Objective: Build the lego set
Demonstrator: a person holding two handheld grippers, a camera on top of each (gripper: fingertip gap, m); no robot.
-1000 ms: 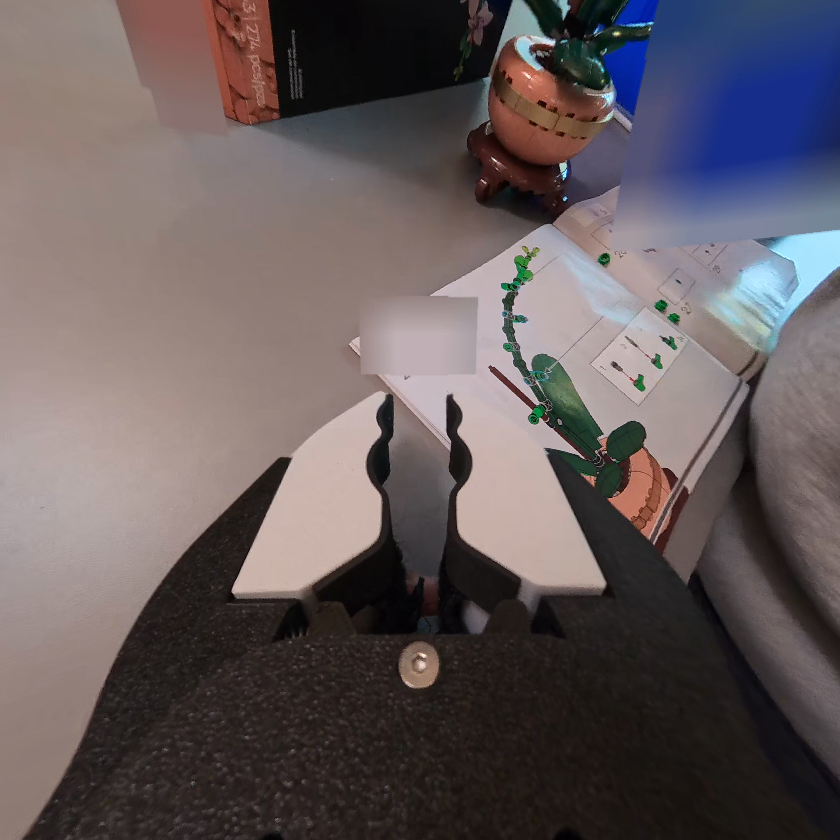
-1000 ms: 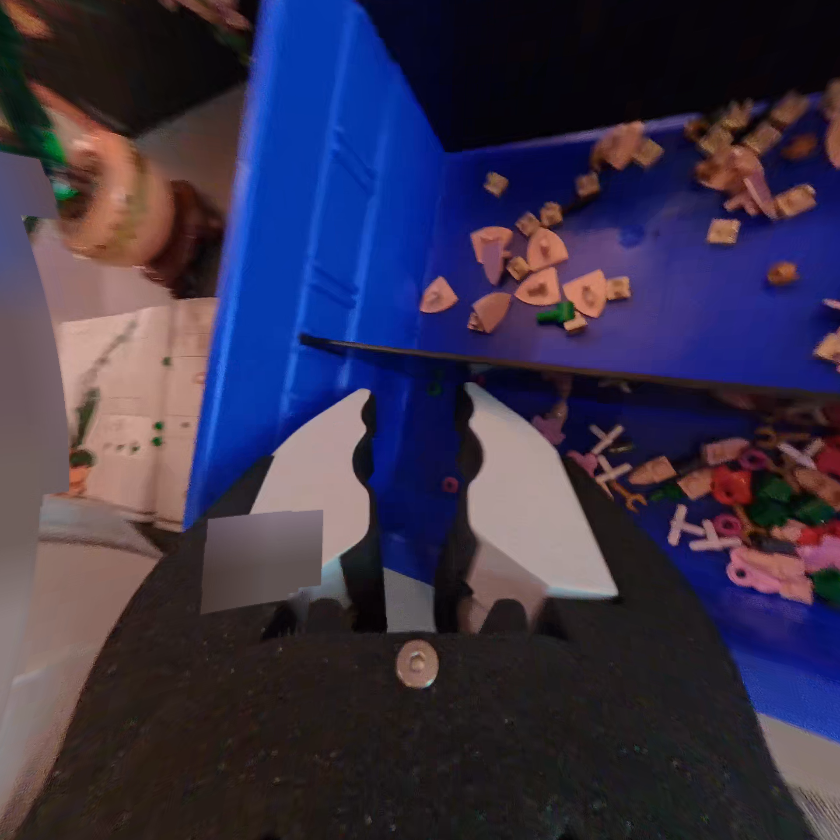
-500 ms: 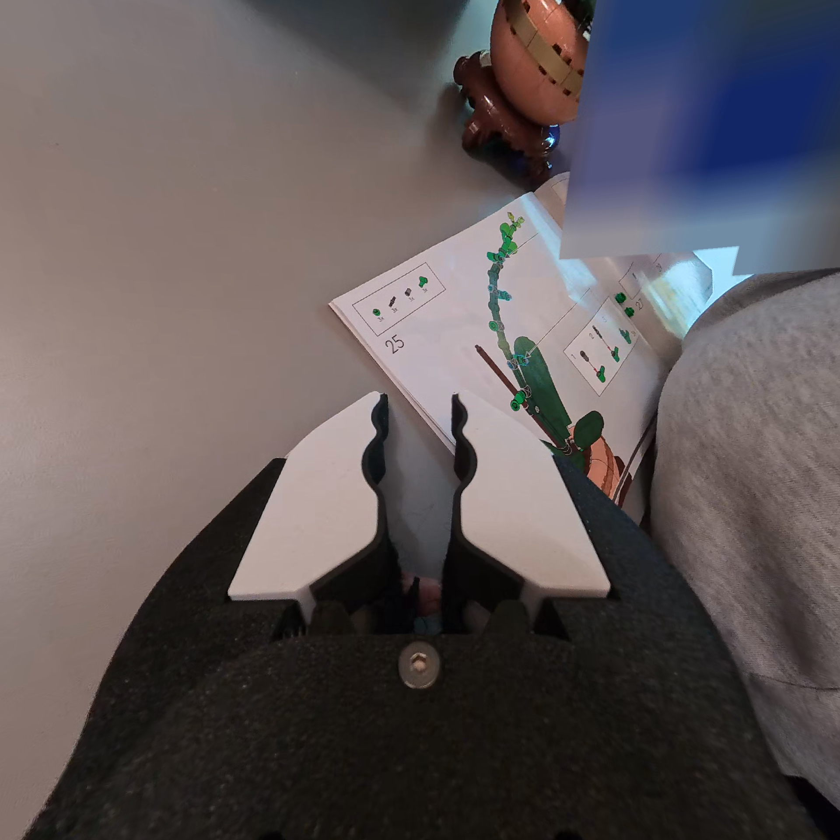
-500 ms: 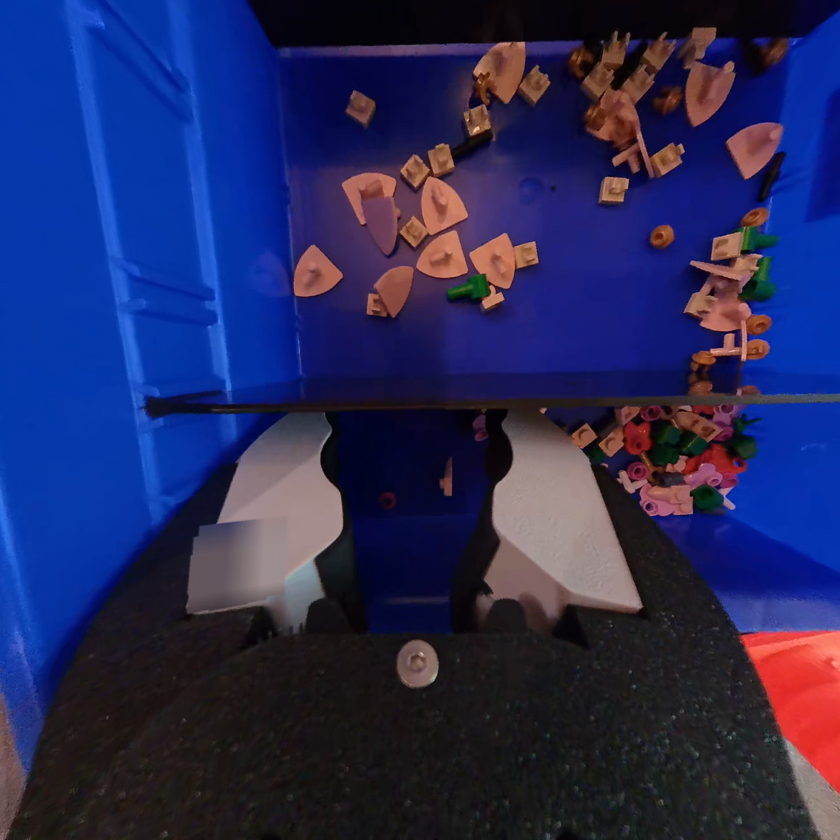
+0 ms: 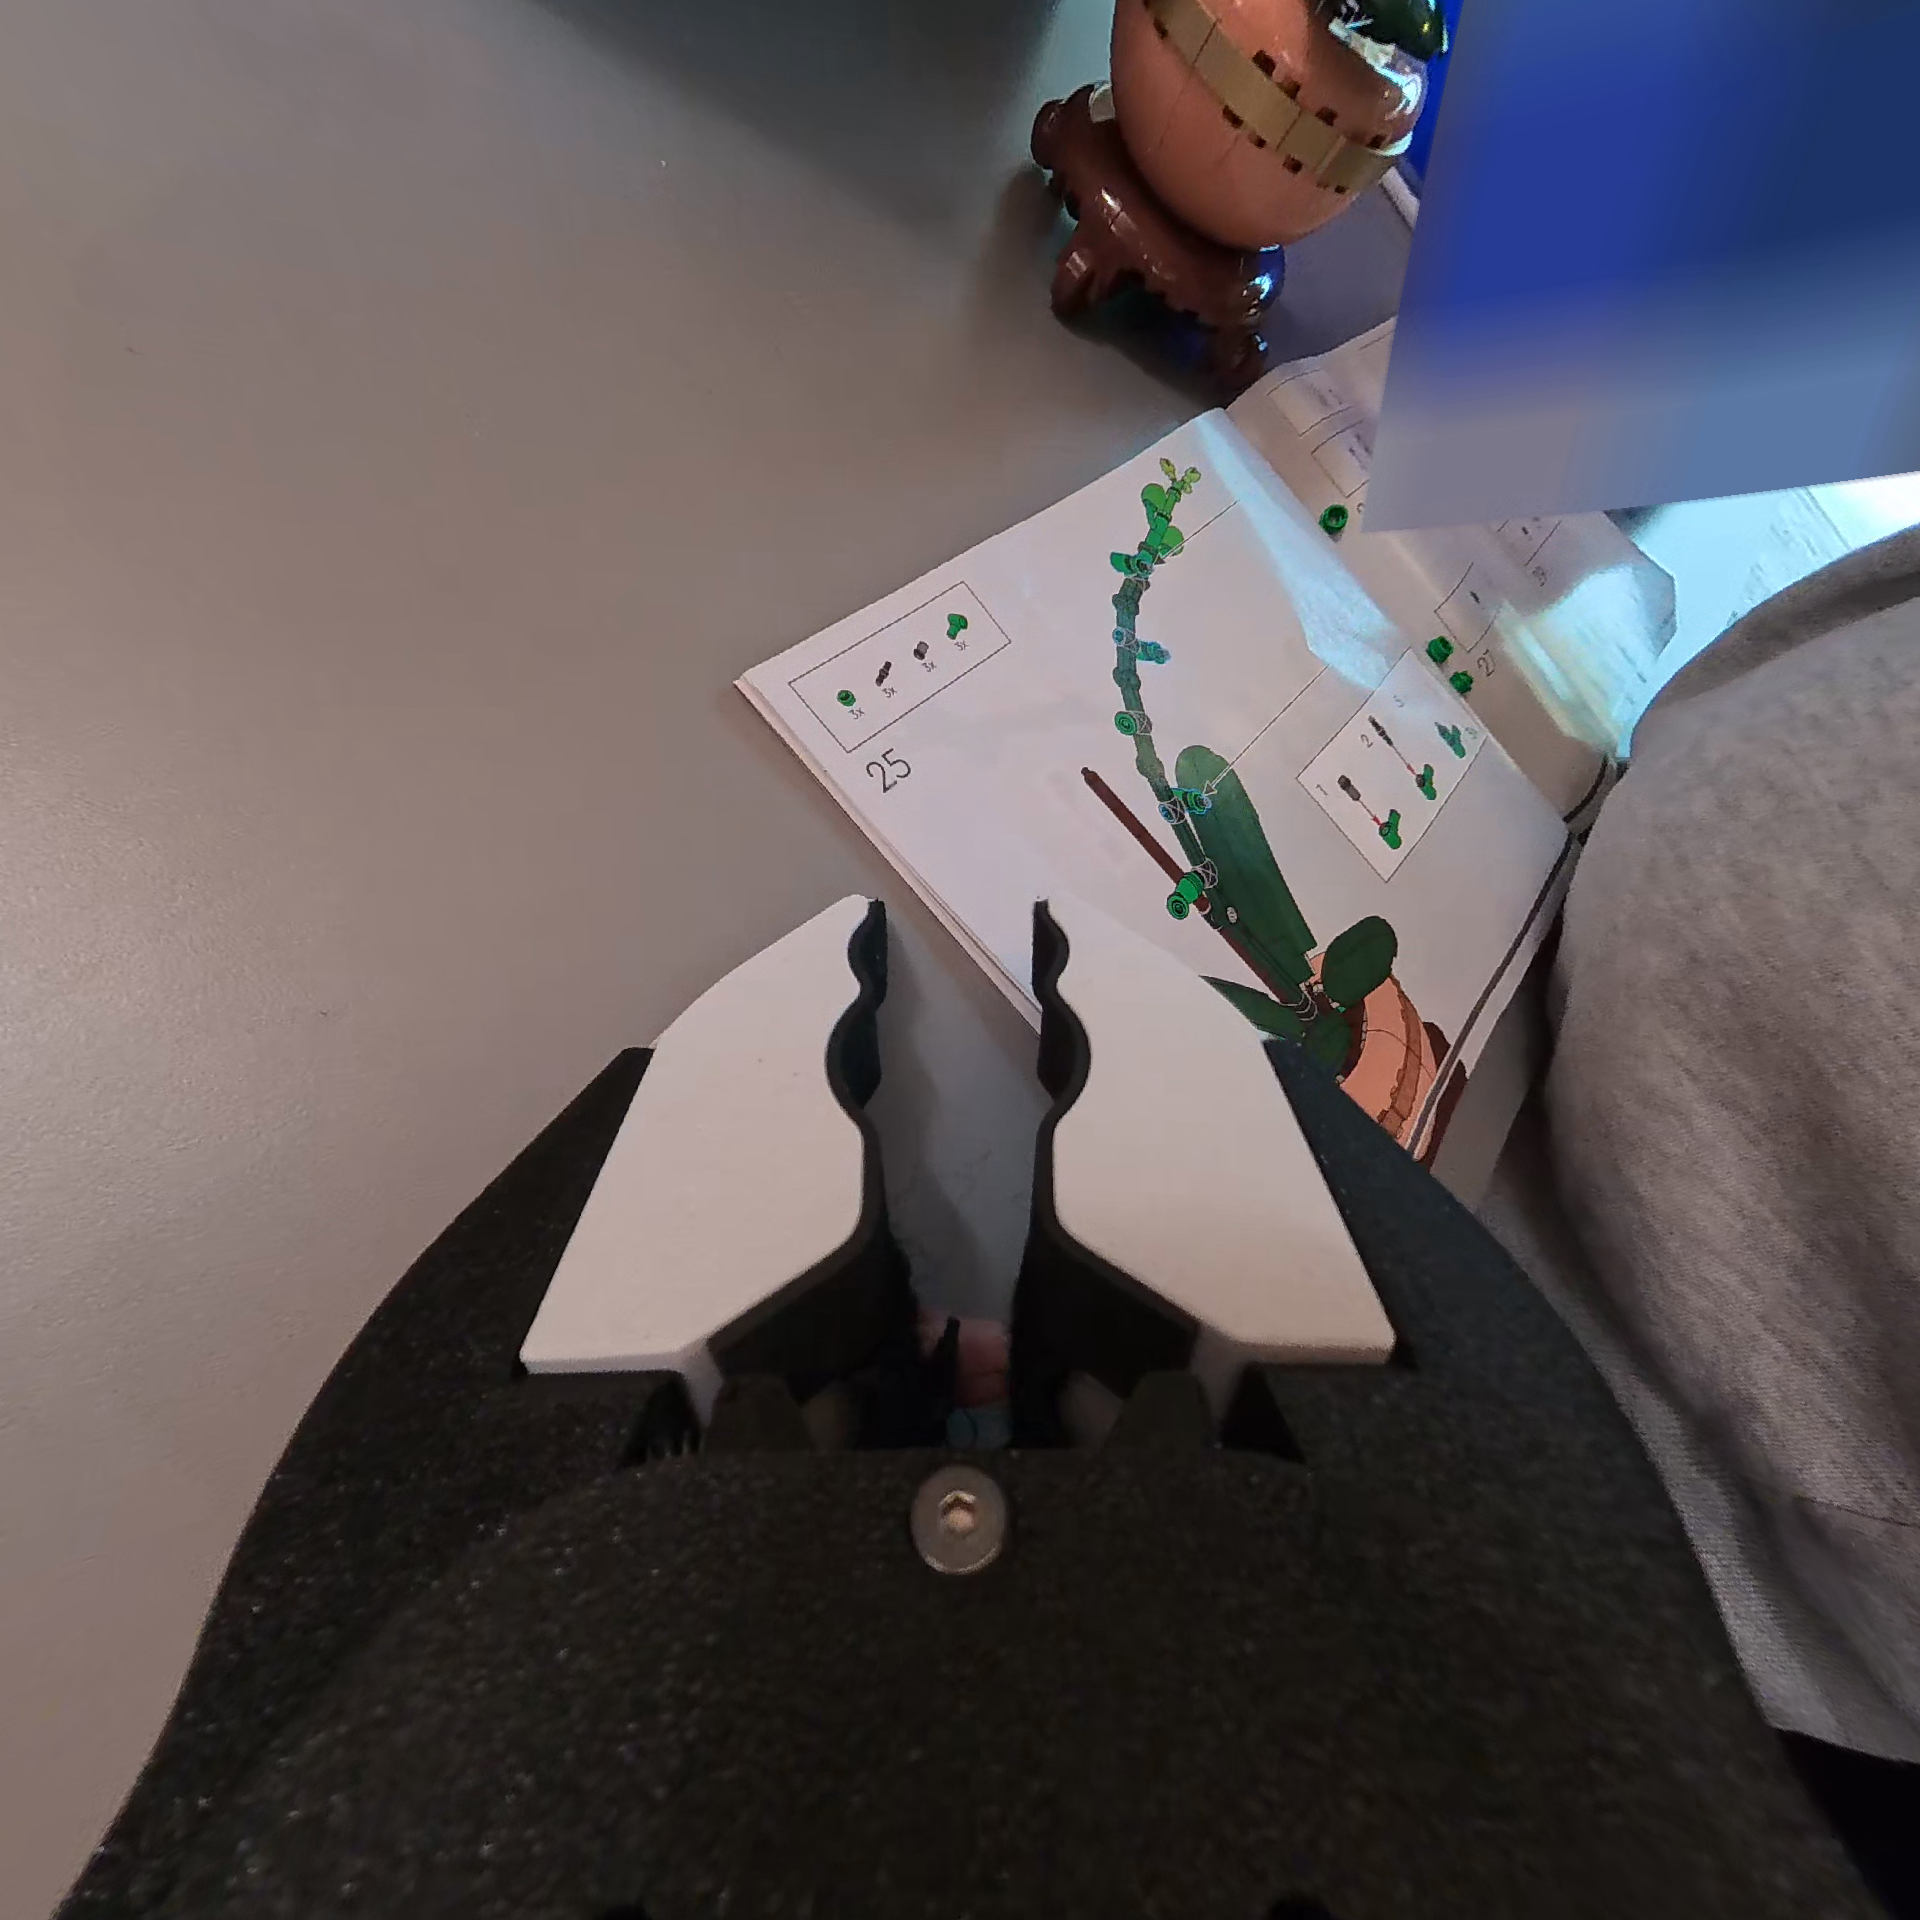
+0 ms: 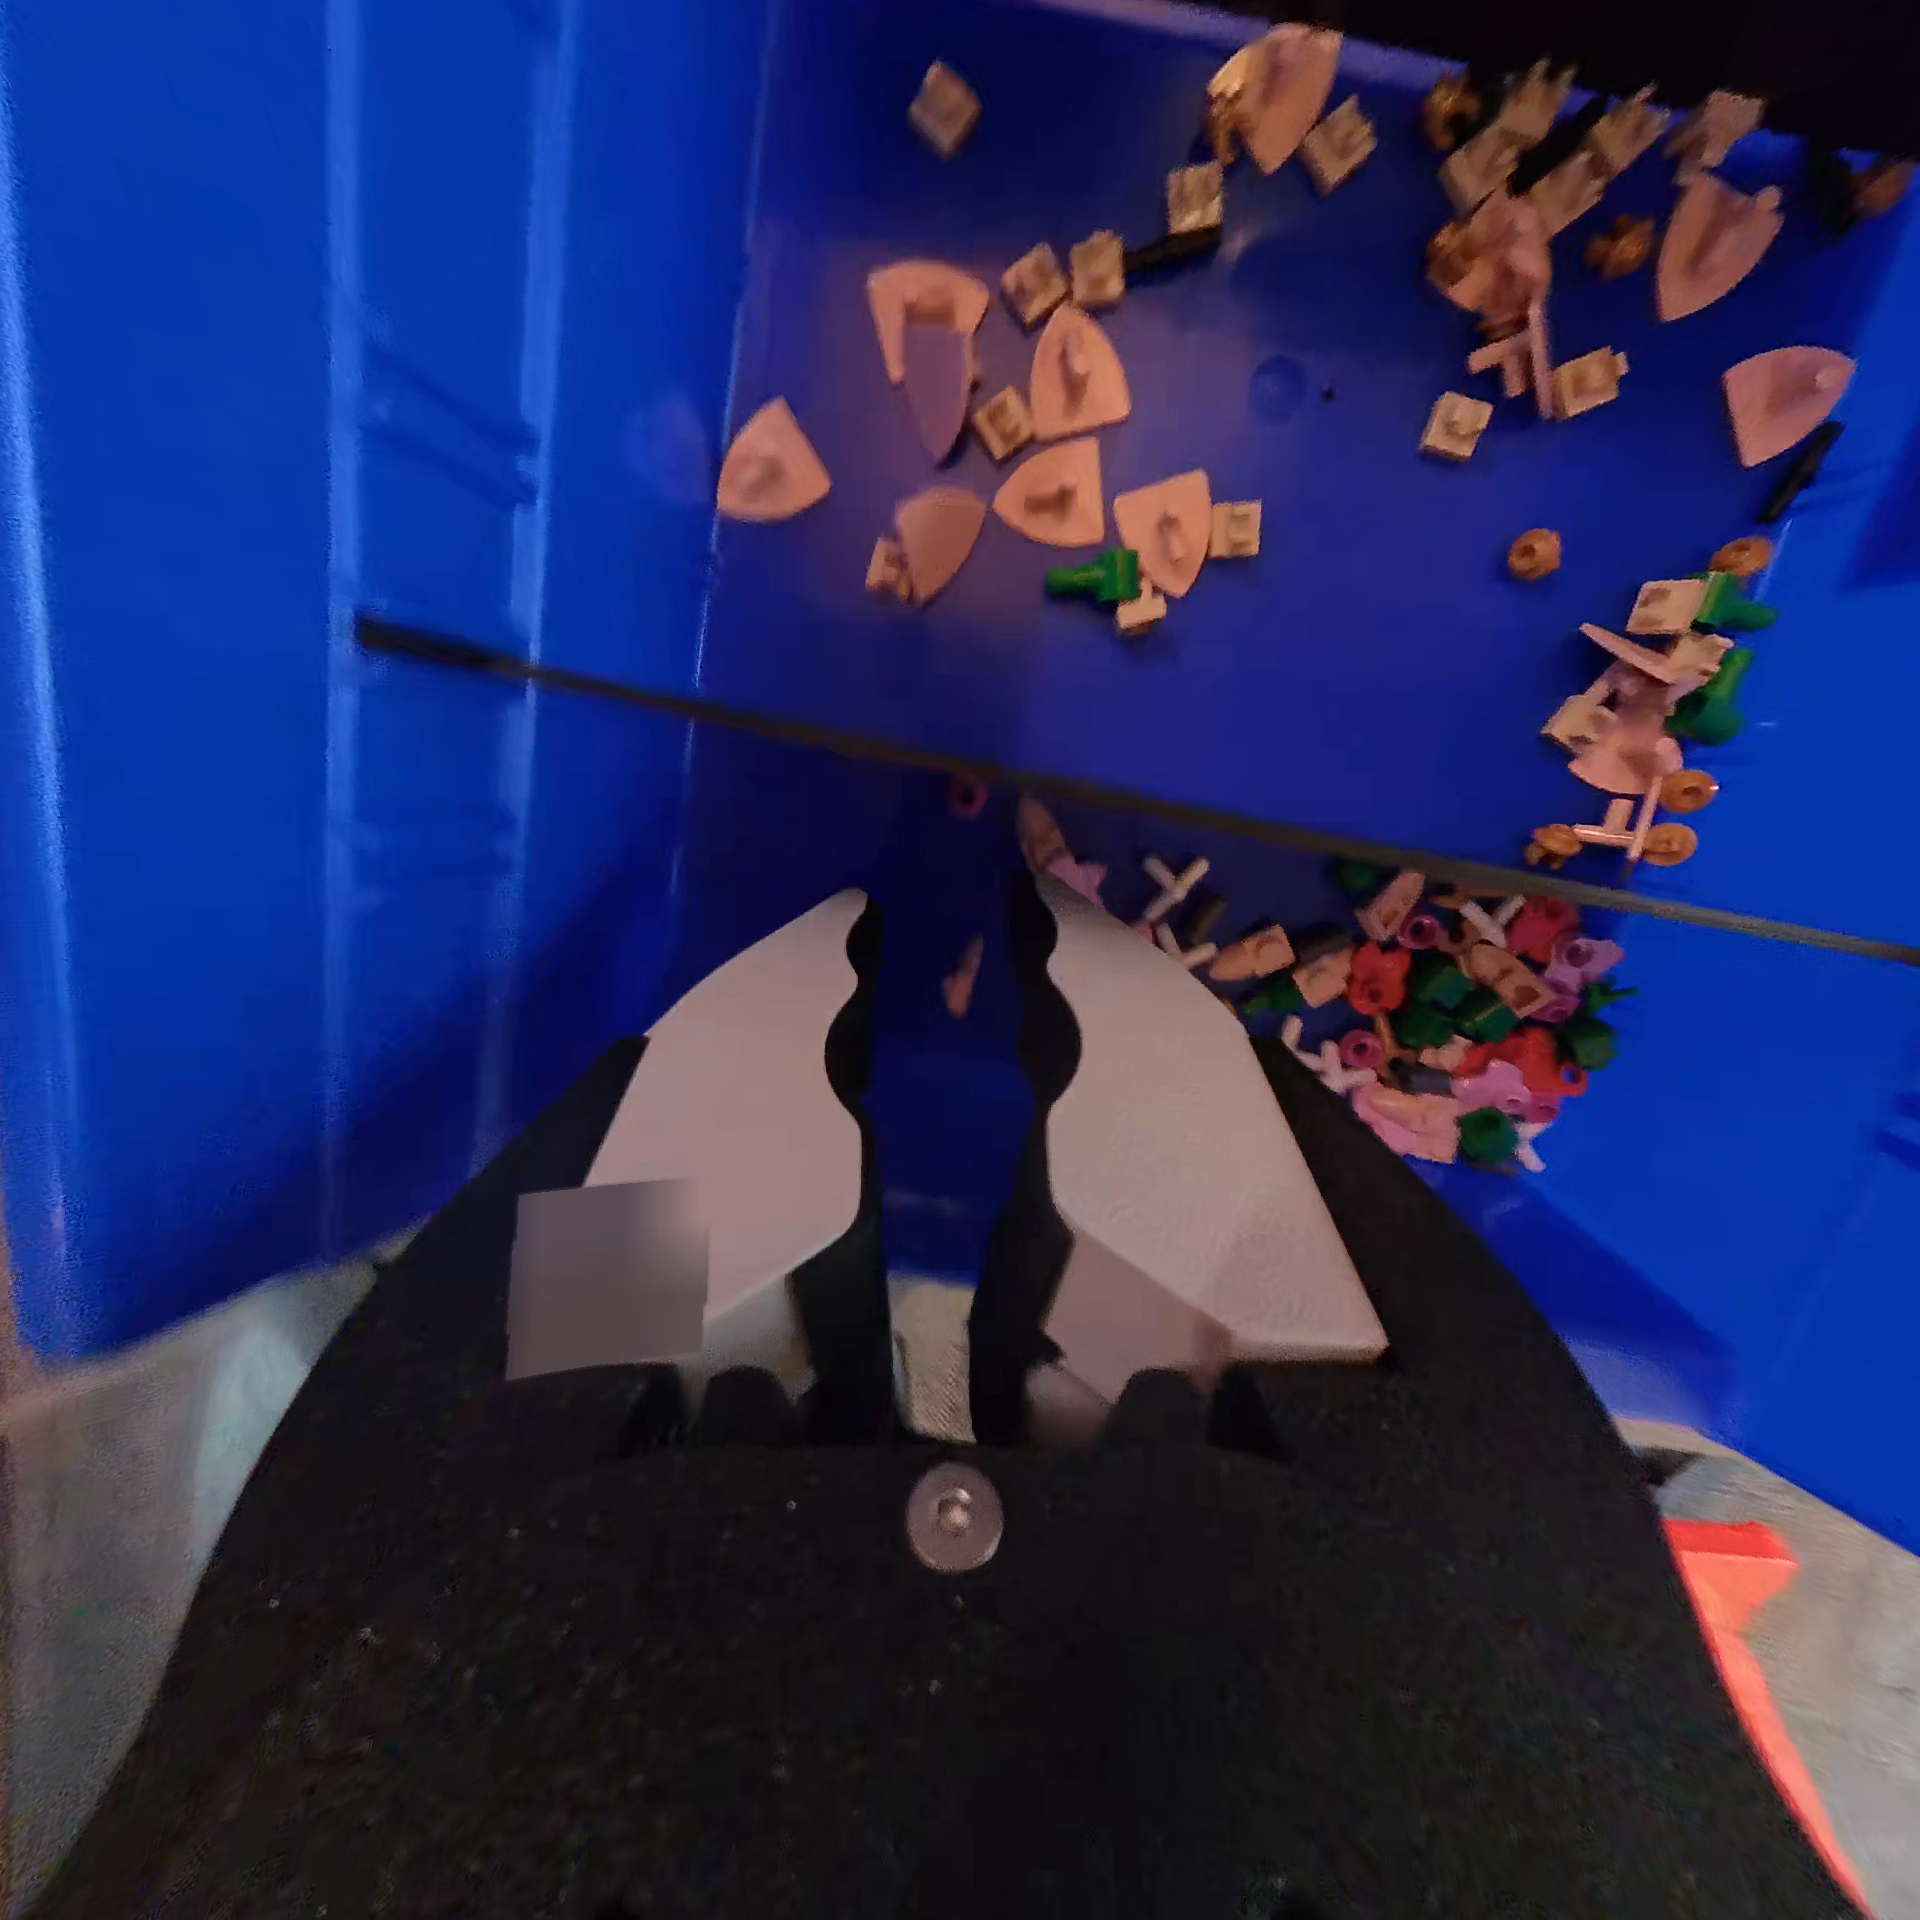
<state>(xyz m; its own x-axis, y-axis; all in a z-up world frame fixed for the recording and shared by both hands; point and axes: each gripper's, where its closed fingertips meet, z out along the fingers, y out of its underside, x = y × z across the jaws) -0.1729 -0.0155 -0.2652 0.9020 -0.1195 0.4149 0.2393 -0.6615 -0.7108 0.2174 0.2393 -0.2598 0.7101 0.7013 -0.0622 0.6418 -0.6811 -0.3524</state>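
Note:
My left gripper (image 5: pixel 956 914) hovers over the grey table (image 5: pixel 364 623), its tips at the near corner of an open instruction booklet (image 5: pixel 1039 748). Its jaws stand apart with nothing between the pads. My right gripper (image 6: pixel 940 904) reaches into a blue bin (image 6: pixel 312 623), in the near compartment before a thin black divider (image 6: pixel 1143 795). A small tan piece (image 6: pixel 961 977) lies between its pads with blue showing on both sides, so the pads do not press on it. A small pink ring piece (image 6: pixel 966 795) lies just past the tips.
A brick-built pink pot on a brown stand (image 5: pixel 1247 135) stands beyond the booklet. A person's grey sleeve (image 5: pixel 1745 1039) is at the right. Tan shield-shaped pieces (image 6: pixel 1060 374) lie in the far compartment. A pile of mixed coloured pieces (image 6: pixel 1455 1018) lies right of my right fingers. Some 45 cm of space lies between my two pairs of fingers.
My right gripper swung into the bin, opened wide, then narrowed around the small tan piece. My left gripper drifted a little, with the booklet still at its tips; its jaws hardly changed.

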